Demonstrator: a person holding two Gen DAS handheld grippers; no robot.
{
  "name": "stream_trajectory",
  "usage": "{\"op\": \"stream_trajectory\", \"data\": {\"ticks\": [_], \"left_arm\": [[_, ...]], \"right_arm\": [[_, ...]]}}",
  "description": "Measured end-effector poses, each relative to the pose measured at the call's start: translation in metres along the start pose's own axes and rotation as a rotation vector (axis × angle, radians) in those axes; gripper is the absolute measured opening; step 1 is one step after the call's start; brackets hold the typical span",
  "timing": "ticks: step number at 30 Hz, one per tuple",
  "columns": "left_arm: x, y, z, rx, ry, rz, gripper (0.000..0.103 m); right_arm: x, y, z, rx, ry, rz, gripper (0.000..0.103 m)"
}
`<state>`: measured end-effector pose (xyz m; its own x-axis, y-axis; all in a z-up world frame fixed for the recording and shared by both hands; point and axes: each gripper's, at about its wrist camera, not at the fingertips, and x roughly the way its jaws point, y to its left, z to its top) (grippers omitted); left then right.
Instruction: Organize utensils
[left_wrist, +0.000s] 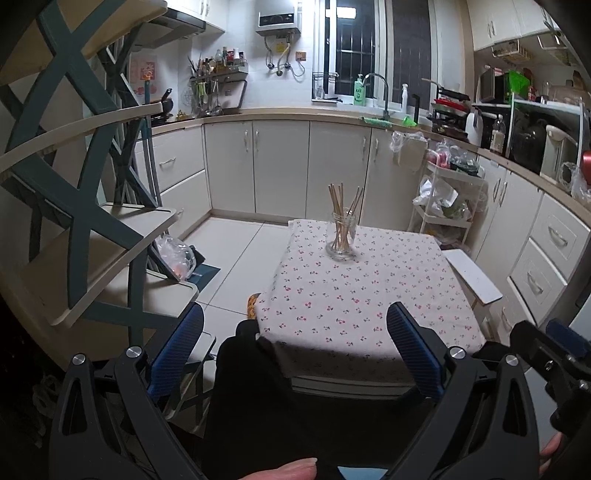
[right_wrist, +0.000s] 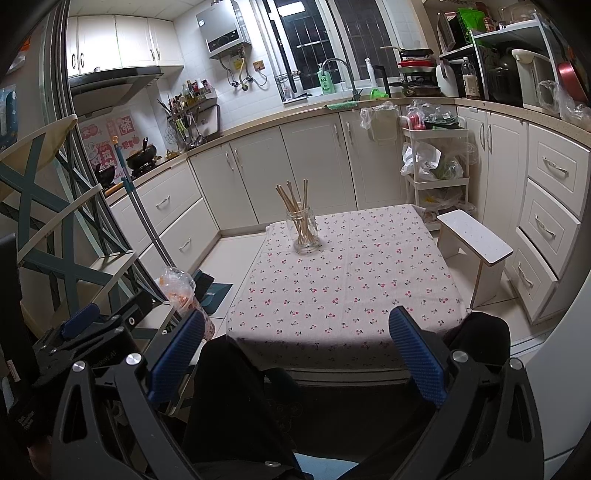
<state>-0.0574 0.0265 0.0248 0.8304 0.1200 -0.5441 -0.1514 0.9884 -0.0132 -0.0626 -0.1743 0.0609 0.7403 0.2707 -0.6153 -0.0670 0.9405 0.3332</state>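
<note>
Jar of chopsticks (left_wrist: 340, 236) at 12 o'clock, well beyond left gripper (left_wrist: 295, 349) and right gripper (right_wrist: 297, 350), both spread wide, empty; green bottle (left_wrist: 358, 90) reads "AXE".

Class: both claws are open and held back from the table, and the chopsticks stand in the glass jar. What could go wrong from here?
1. The glass jar looks top-heavy with tall chopsticks splayed in it; a nudge might tip it.
2. It stands near the far edge of the tablecloth; dragging the cloth could pull it off.

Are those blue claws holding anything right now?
No. The left gripper and right gripper are both open and empty; the chopsticks stand in the glass jar on the table.
</note>
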Motion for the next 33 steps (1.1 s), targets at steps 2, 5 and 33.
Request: {"op": "stream_trajectory", "data": {"ticks": [2, 5, 33], "left_arm": [[-0.001, -0.001, 0.000, 0.001, -0.003, 0.012, 0.095], [-0.002, -0.002, 0.001, 0.002, -0.006, 0.022, 0.095], [0.010, 0.005, -0.002, -0.020, 0.035, 0.001, 0.095]], "right_arm": [[0.000, 0.000, 0.000, -0.002, 0.000, 0.000, 0.096], [0.000, -0.001, 0.000, 0.001, 0.002, 0.000, 0.096], [-0.001, 0.000, 0.001, 0.001, 0.003, 0.001, 0.096]]}}
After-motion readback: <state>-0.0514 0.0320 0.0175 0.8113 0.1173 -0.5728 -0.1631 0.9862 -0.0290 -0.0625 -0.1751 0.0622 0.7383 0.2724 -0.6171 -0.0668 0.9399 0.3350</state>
